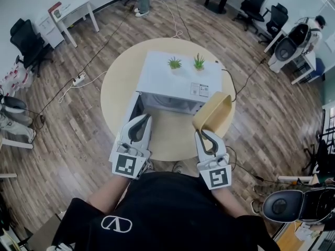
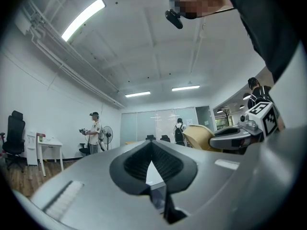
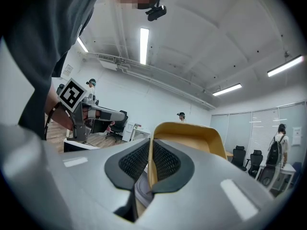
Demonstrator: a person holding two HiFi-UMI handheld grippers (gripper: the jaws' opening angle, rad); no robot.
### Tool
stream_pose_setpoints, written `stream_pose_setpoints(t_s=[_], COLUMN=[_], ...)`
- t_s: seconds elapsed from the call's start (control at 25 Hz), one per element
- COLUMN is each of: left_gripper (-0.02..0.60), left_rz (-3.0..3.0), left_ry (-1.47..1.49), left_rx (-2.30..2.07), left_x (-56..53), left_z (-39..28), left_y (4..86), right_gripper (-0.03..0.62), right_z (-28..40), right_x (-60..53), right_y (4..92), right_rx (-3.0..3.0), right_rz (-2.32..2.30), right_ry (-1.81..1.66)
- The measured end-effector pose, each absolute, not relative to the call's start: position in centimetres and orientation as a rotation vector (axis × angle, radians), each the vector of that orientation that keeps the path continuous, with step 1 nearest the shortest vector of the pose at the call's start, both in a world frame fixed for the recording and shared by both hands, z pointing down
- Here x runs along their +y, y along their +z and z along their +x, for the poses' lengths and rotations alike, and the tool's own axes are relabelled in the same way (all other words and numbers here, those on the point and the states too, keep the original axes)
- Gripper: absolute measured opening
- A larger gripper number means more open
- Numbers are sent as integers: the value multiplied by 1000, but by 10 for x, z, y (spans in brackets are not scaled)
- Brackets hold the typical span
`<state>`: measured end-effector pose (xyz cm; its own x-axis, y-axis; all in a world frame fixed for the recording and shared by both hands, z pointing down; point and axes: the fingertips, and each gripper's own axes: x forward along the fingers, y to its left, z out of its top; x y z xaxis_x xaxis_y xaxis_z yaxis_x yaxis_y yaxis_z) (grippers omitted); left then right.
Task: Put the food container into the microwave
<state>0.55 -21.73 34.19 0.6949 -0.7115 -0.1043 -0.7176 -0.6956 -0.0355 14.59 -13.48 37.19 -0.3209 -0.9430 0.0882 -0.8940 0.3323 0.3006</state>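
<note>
Grip first: your right gripper (image 1: 205,136) has its jaws pinched narrow on one wall of the tan food container (image 1: 213,113), which hangs tilted in the air by the microwave's (image 1: 180,77) front right corner, above the round counter (image 1: 116,88). Your left gripper (image 1: 141,122), jaws together and empty, sits by the open door (image 1: 131,111), likely to keep the opening free.

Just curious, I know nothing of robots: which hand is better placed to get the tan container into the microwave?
The right. The right gripper clamps the tan food container by its rim, just before the white microwave with its door open. The left gripper holds nothing.
</note>
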Motion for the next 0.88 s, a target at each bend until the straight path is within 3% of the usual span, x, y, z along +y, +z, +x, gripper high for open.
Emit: stream_pose_setpoints(t_s=[0.6,0.88], left_gripper=[0,0], left_rz=[-2918,-2936], left_ry=[18,-23], left_rx=[1207,1327], left_x=[-206,-209], left_z=[5,-19], left_y=[389,421], right_gripper=[25,25], right_z=[112,71], right_x=[-178,-186], right_y=[388,456], right_rx=[-2385,-2400], right_rz=[1328,939], right_ry=[-417,-370])
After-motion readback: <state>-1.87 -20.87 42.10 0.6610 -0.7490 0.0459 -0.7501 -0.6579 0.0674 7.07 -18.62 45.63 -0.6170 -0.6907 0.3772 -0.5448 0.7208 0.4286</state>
